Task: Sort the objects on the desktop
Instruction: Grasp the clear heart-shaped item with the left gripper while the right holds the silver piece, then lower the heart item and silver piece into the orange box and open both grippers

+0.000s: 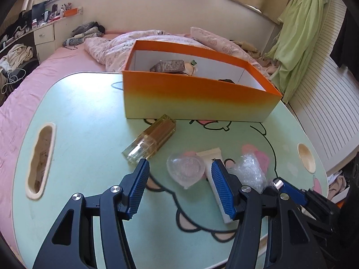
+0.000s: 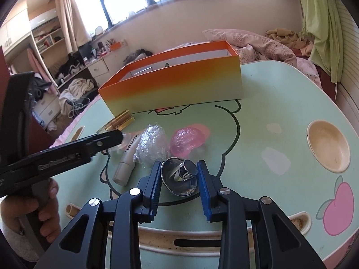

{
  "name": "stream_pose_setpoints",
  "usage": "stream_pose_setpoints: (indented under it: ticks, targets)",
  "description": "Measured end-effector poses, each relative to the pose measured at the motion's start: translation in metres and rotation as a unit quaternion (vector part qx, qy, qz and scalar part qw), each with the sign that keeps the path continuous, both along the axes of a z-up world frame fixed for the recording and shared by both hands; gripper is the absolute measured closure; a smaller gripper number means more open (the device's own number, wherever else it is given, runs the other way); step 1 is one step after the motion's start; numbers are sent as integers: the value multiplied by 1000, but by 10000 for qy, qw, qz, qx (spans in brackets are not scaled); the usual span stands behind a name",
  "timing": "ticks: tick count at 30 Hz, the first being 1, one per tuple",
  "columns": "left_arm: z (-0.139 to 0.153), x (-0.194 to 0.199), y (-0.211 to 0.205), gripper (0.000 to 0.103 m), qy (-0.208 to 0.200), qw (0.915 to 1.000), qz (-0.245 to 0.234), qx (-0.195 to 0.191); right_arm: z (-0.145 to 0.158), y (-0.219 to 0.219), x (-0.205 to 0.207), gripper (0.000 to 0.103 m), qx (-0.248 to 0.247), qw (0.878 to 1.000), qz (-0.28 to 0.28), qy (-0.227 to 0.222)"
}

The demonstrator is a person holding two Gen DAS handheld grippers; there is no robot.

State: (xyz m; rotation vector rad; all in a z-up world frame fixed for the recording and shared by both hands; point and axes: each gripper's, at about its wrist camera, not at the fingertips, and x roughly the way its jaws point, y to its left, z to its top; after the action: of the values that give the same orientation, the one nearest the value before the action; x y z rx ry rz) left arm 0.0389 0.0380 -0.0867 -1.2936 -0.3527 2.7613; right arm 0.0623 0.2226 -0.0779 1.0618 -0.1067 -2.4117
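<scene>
The left gripper [image 1: 180, 167] hangs open over a clear heart-shaped dish [image 1: 185, 170]. The right gripper [image 2: 179, 168] brackets a shiny metal knob [image 2: 182, 177], its blue pads [image 2: 204, 188] just apart from it.

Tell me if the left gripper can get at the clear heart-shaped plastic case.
Probably yes: the left gripper is open, the clear heart-shaped plastic case lies between its fingertips, nothing on top. The white tube crowds one side.

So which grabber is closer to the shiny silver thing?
Right. The right gripper has its open fingers on either side of the shiny silver thing. The left gripper sits farther left, by the clear heart-shaped piece.
</scene>
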Motion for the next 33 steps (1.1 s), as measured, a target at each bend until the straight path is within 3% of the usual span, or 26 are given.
stream_pose_setpoints:
  ticks: [1,3,10,15,33]
  targets:
    - [-2,-3,1,45,-30,10000,-11,-3,0,0,-1,74,-28,10000,-7,-24]
    - [-5,-8,3,62,-71,10000,-29,-21,1,2,-2,73,-95,9999,-22,-85]
    - [-6,-5,2,63,17,9999,-94,-76,2,2,-3,73,-157,9998,-27,-124]
    - [-4,1,0,63,33,9998,-129,124,2,2,-2,73,-130,9998,-72,-112]
    - [36,18,2,63,329,9985,-356,246,27,-4,3,73,126,9996,-63,240]
